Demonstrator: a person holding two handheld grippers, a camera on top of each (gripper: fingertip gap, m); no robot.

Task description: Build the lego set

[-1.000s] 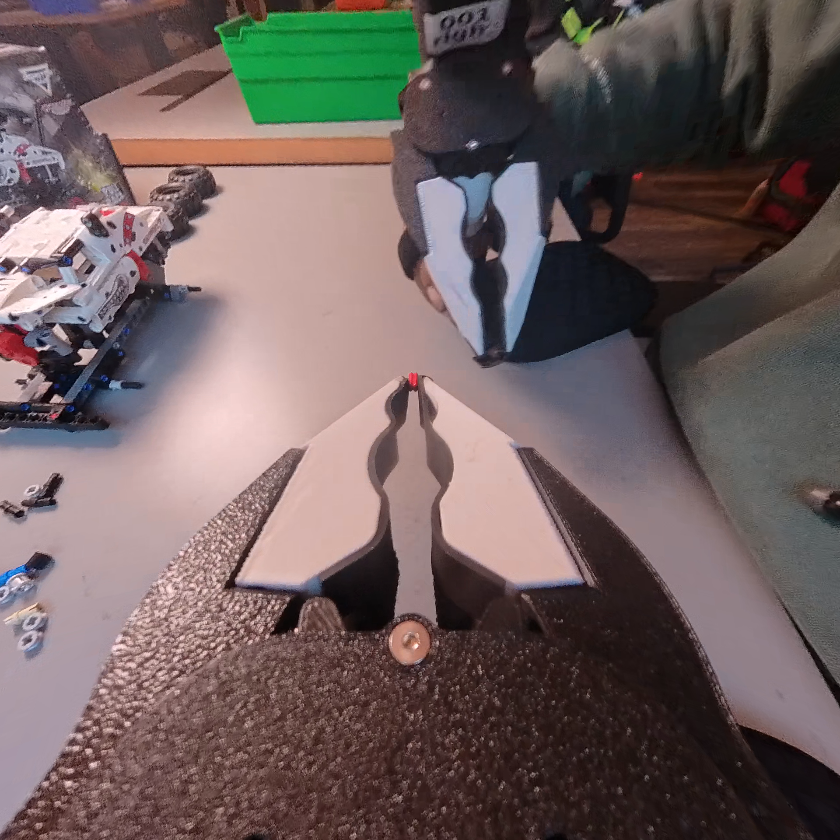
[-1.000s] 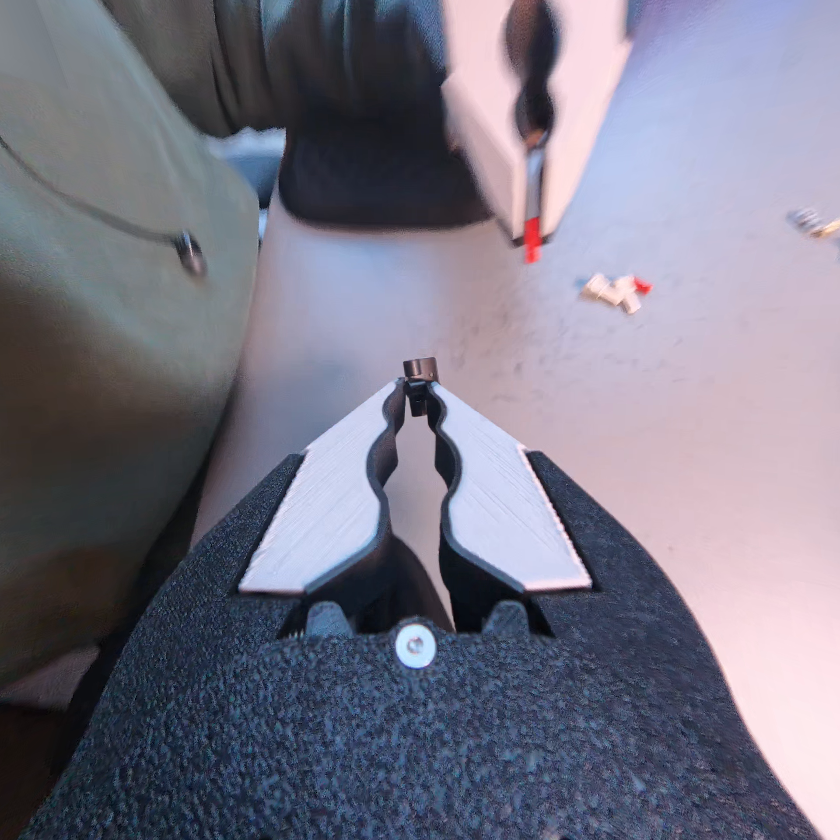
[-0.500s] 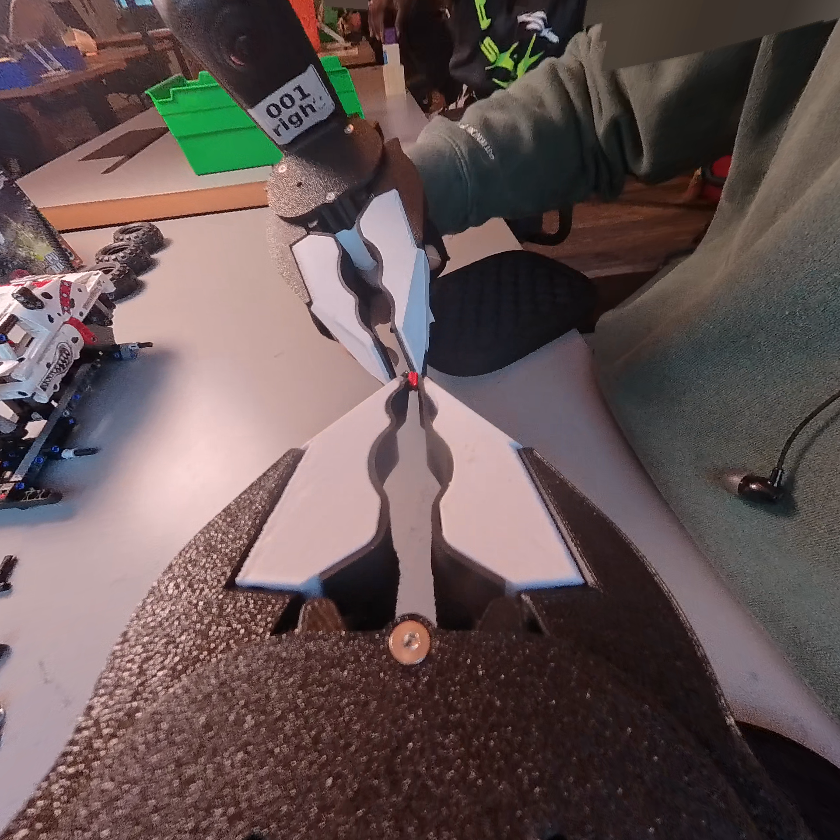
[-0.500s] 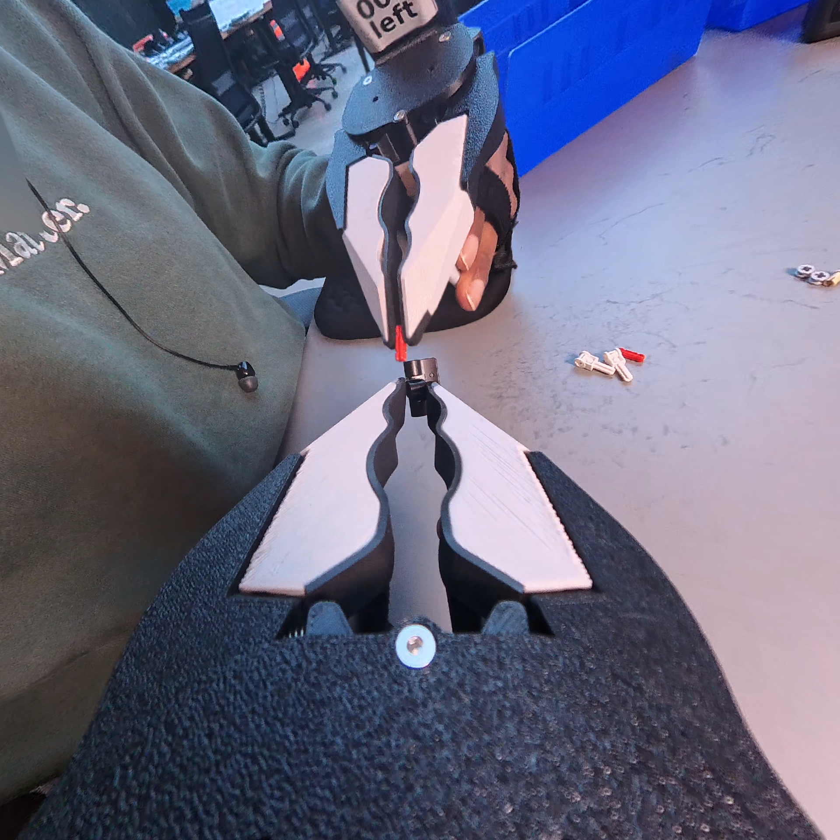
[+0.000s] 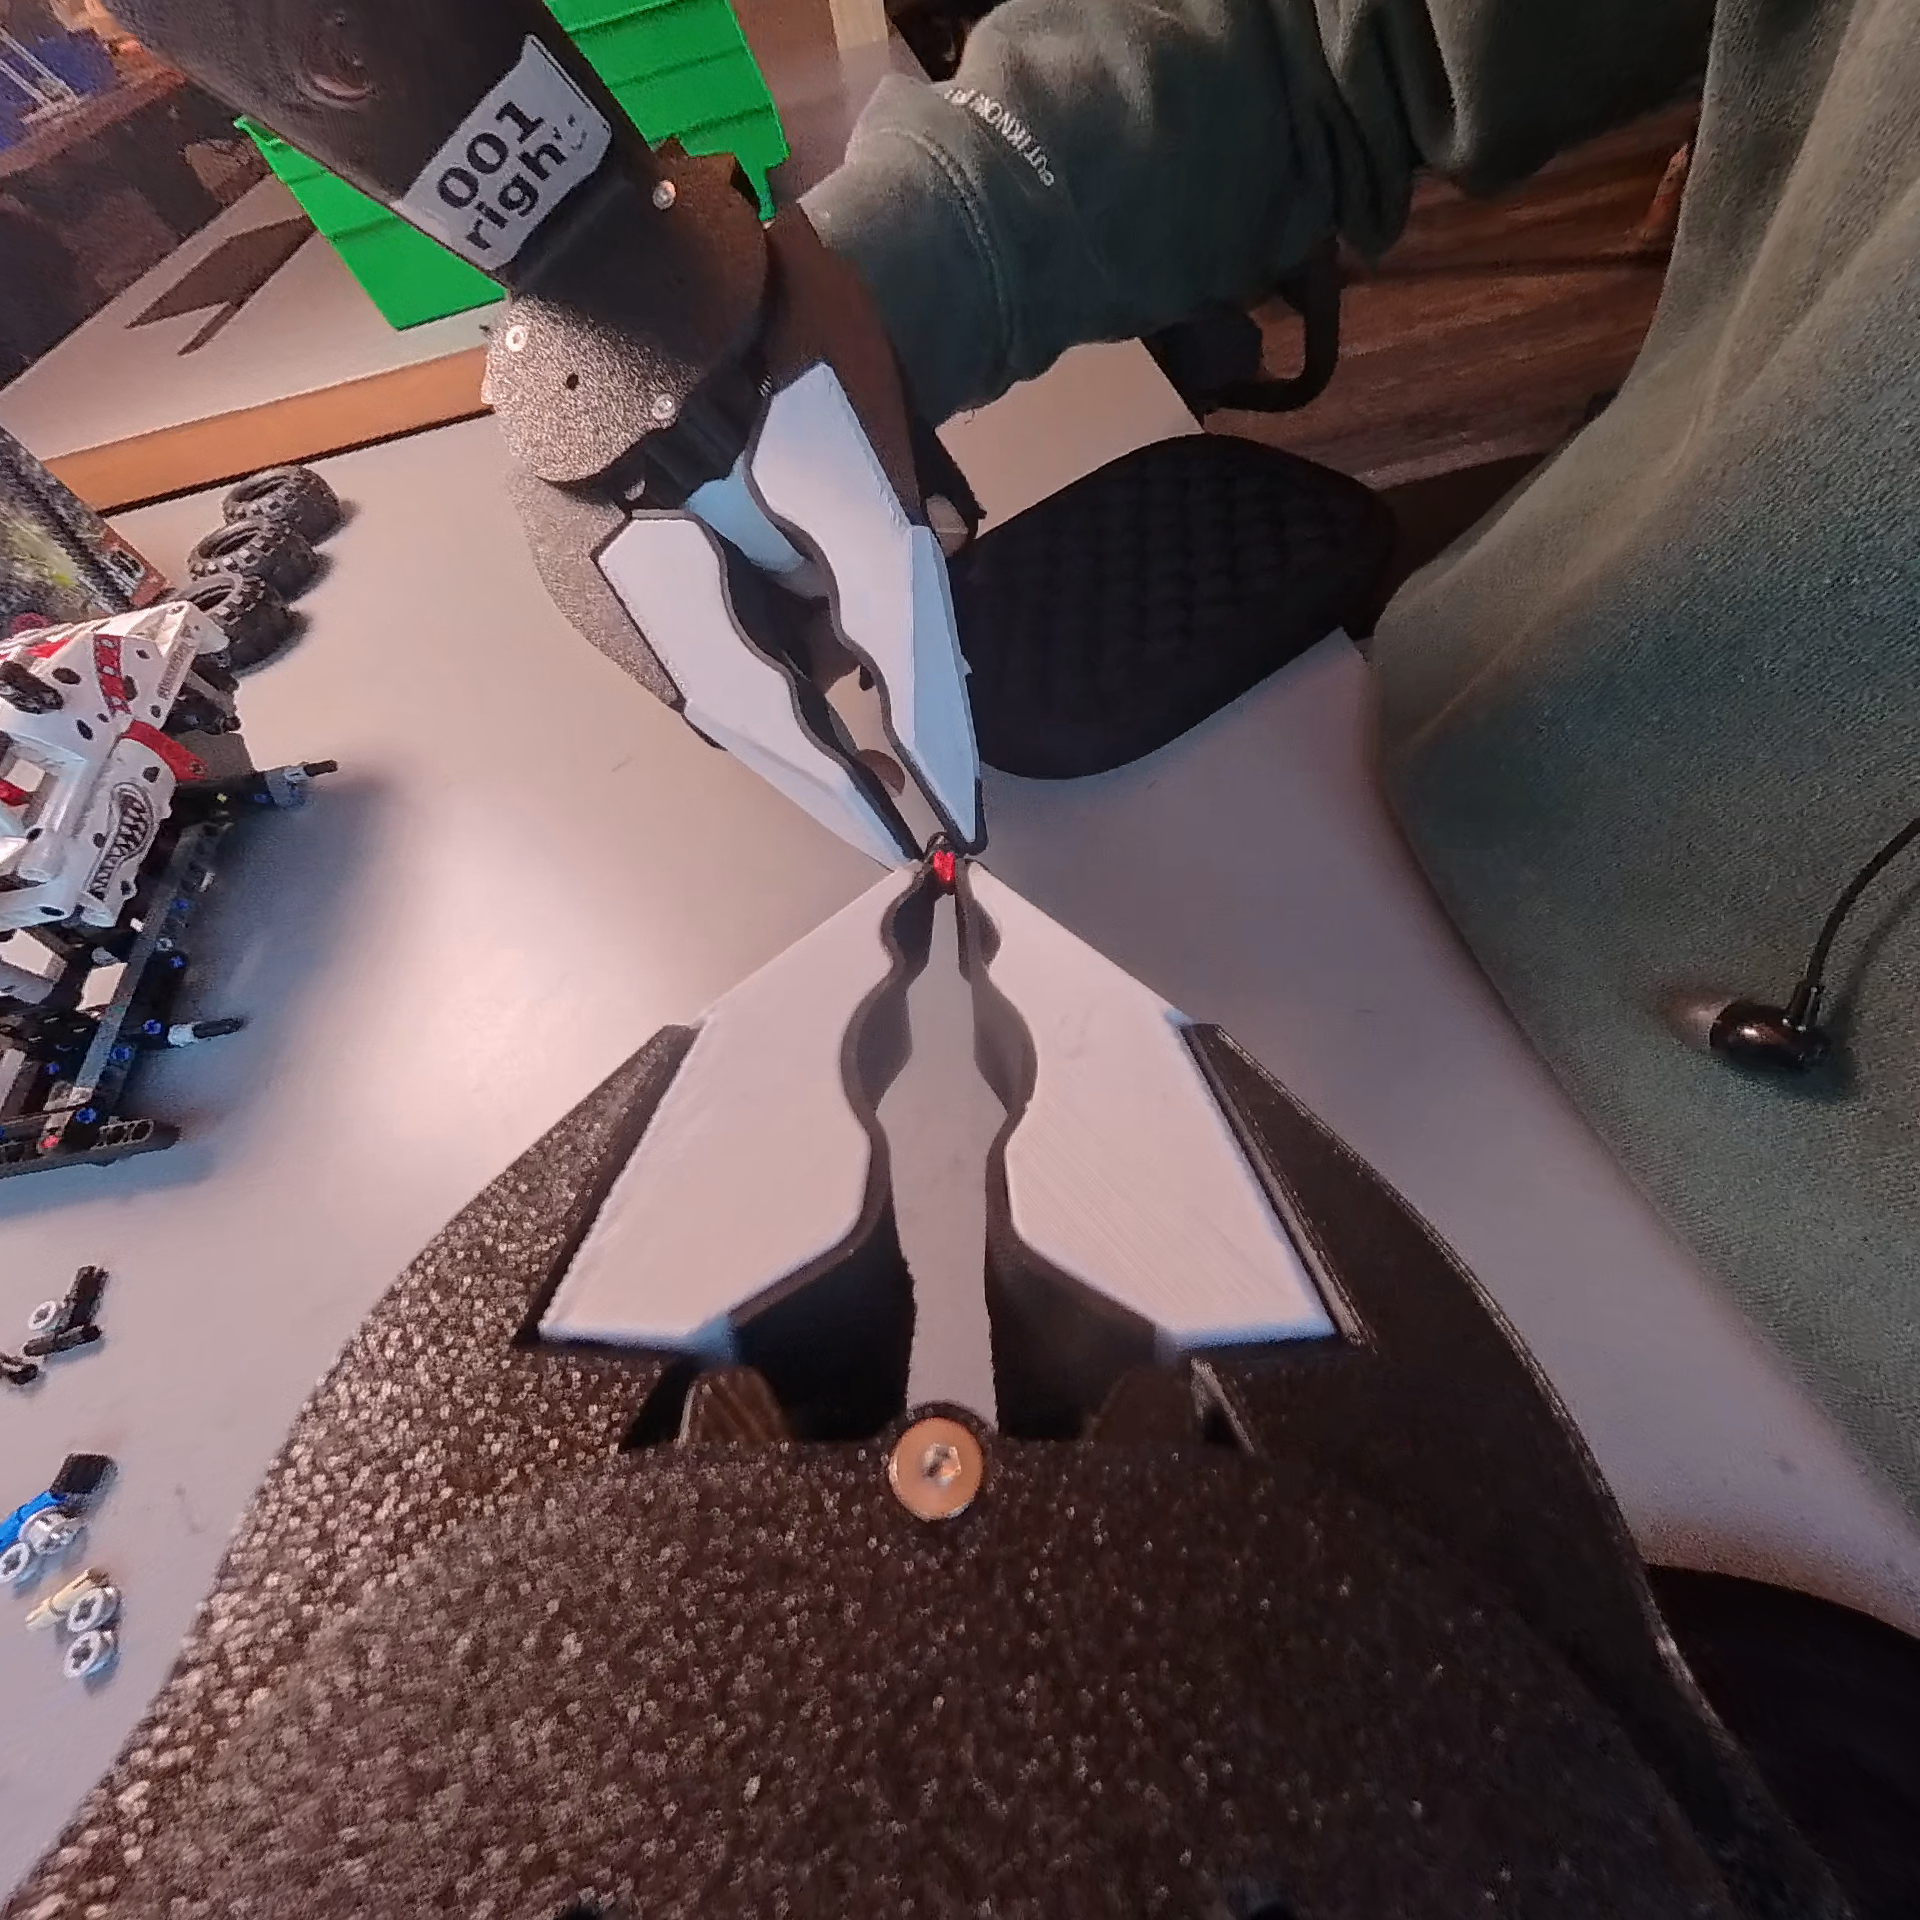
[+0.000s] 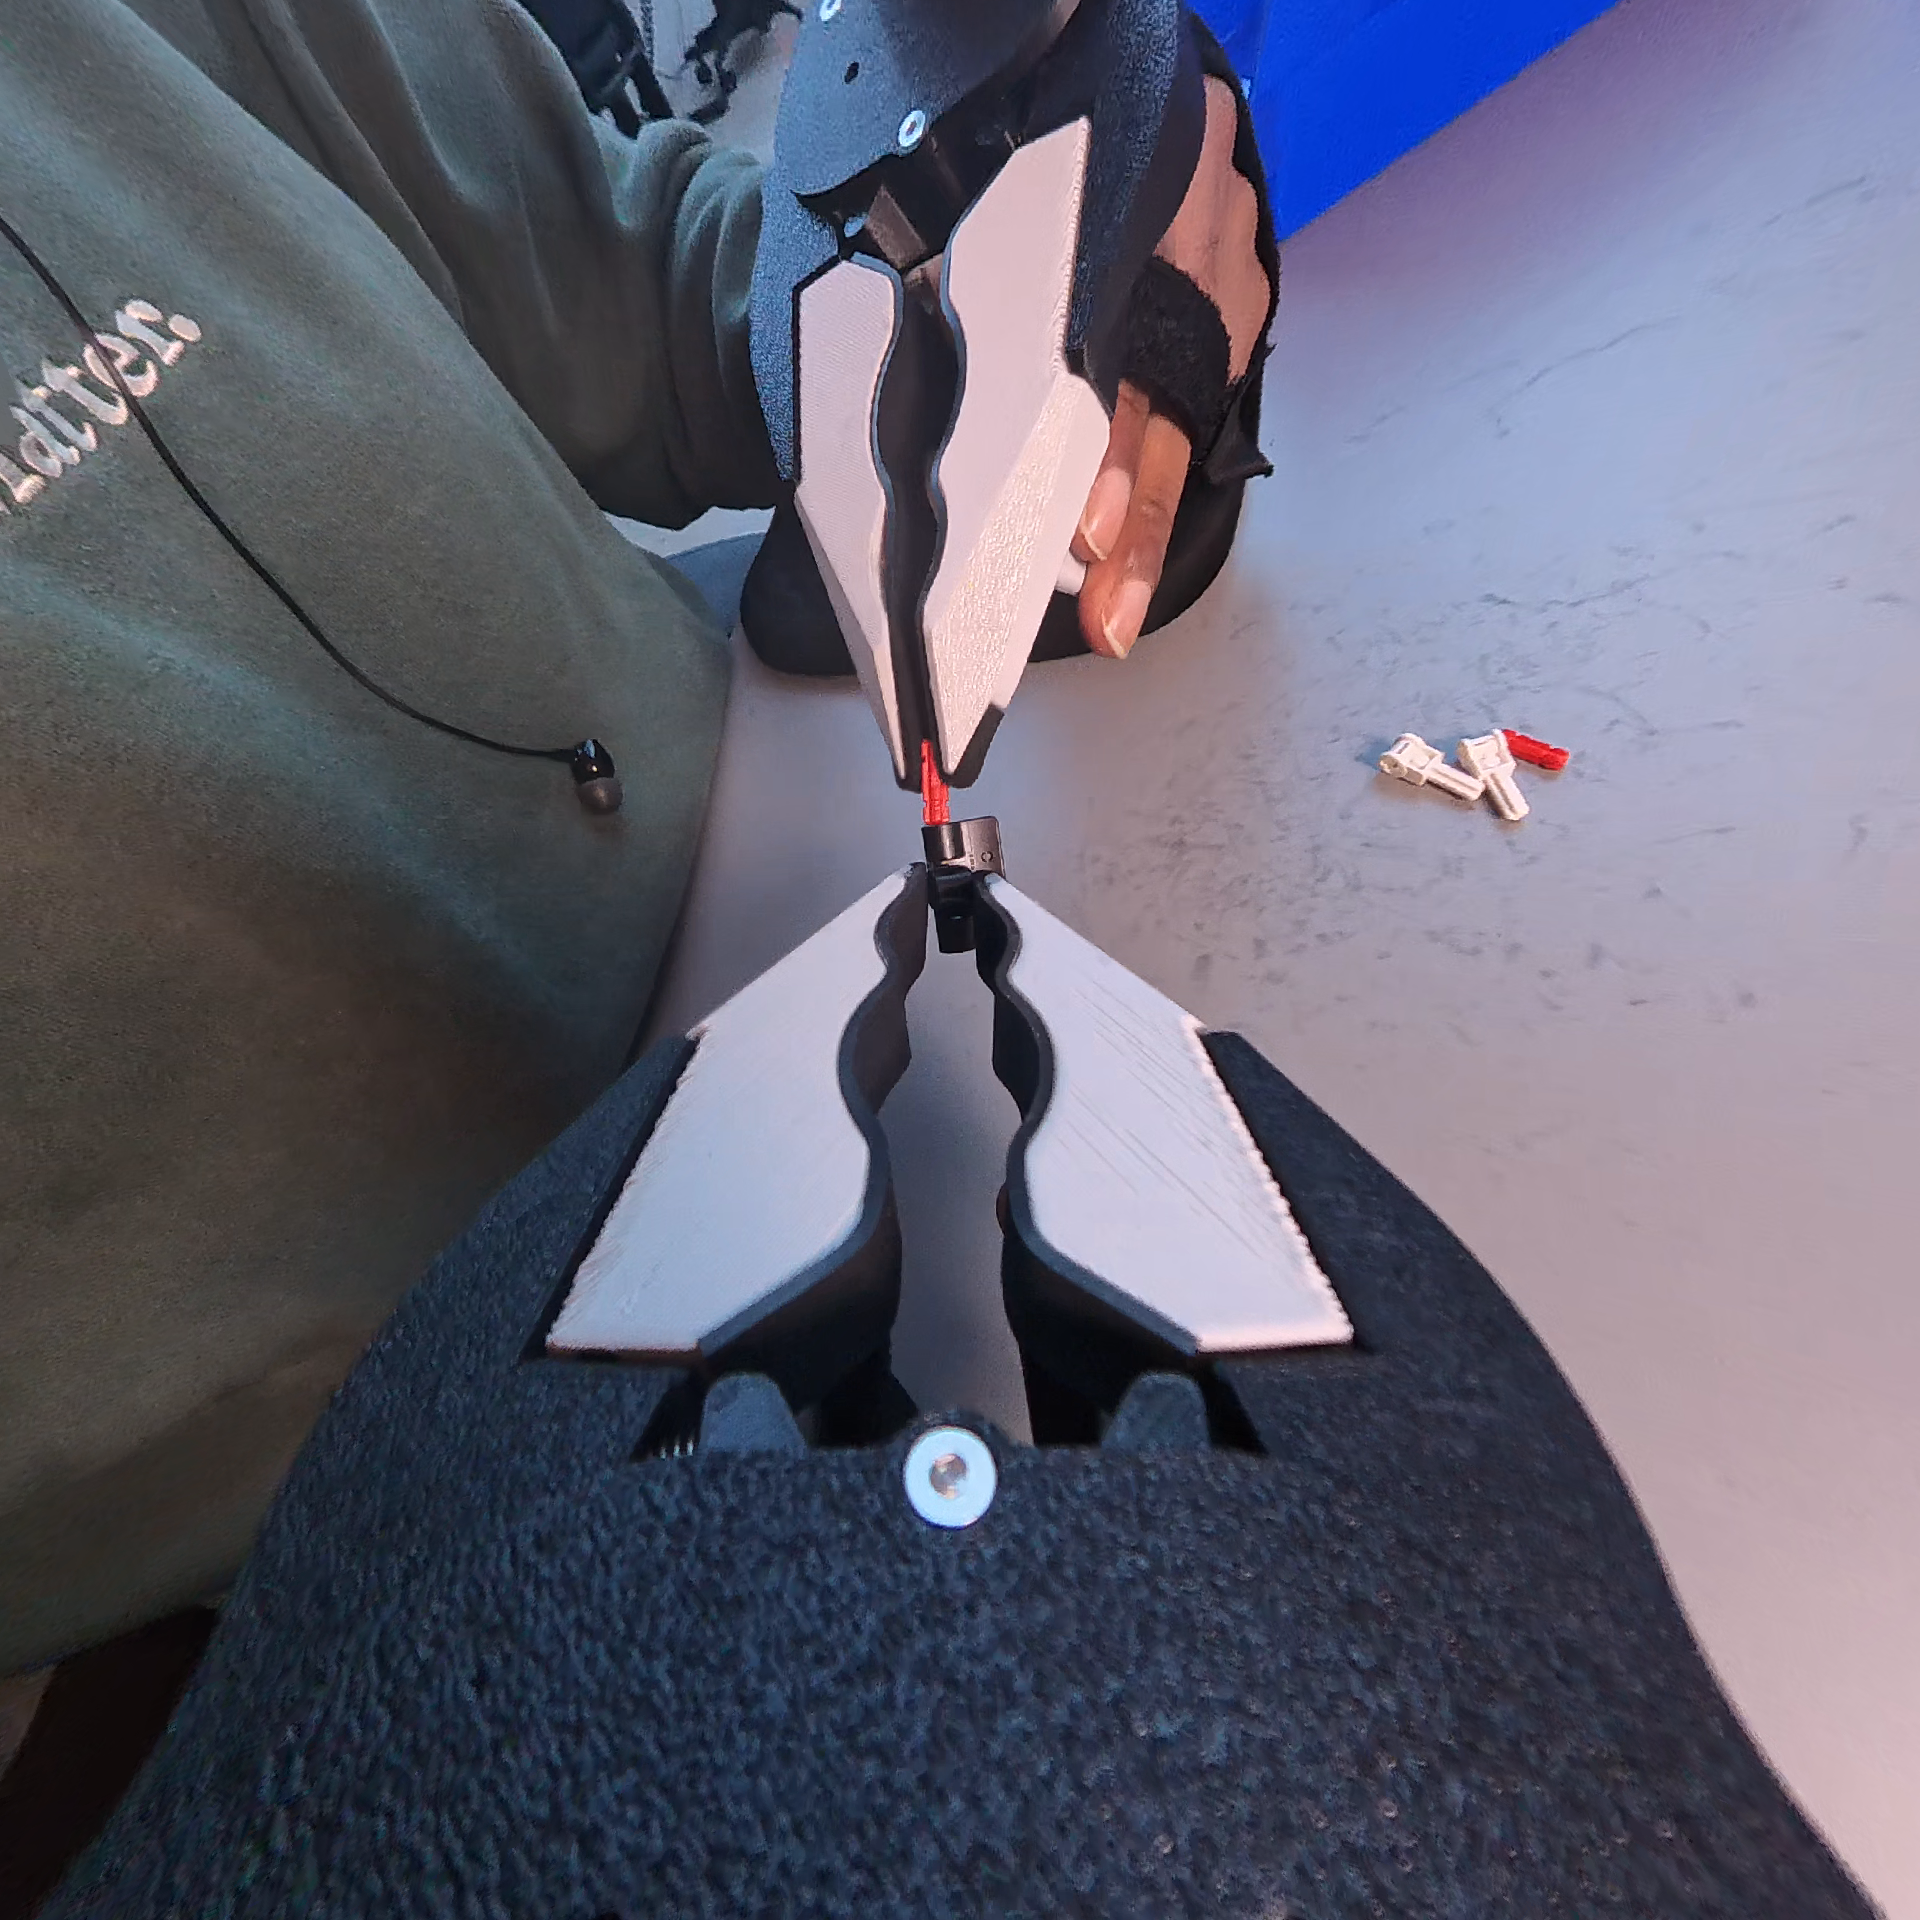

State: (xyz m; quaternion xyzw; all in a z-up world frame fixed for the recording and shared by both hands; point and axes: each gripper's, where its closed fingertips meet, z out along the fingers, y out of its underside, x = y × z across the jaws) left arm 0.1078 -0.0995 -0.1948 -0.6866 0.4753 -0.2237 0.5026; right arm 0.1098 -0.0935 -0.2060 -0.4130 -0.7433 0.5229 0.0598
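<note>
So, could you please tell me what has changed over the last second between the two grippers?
The two grippers closed in tip to tip: the left gripper brought its red pin down until its tip meets the black connector held by the right gripper. Nothing was released; both stay shut on their pieces. The white truck model and the loose white and red parts on the table have not moved.

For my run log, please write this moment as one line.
left gripper: shut on red pin | right gripper: shut on black connector | pin tip at connector
</note>
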